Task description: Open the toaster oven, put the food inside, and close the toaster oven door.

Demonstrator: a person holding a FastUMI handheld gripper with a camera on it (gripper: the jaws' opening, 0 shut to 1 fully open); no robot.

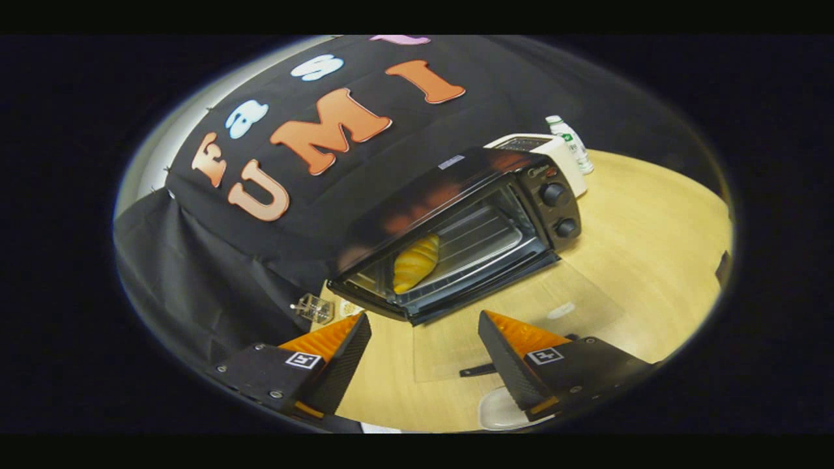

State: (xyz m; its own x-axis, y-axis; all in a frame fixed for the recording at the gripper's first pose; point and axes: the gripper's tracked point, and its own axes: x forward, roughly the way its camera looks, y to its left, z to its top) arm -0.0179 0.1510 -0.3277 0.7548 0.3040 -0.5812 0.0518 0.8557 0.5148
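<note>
My gripper (423,332) is spread wide, holding nothing, over the table (638,247). Oven (456,228) sits just ahead of my fingers, door (515,299) folded down flat toward me. Croissant (415,262) lies inside on the rack. 2 knobs (559,210) on the oven's right panel. Bottle (570,143) beyond it.

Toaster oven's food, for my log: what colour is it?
Golden yellow food, gripper view; tongs open.
</note>
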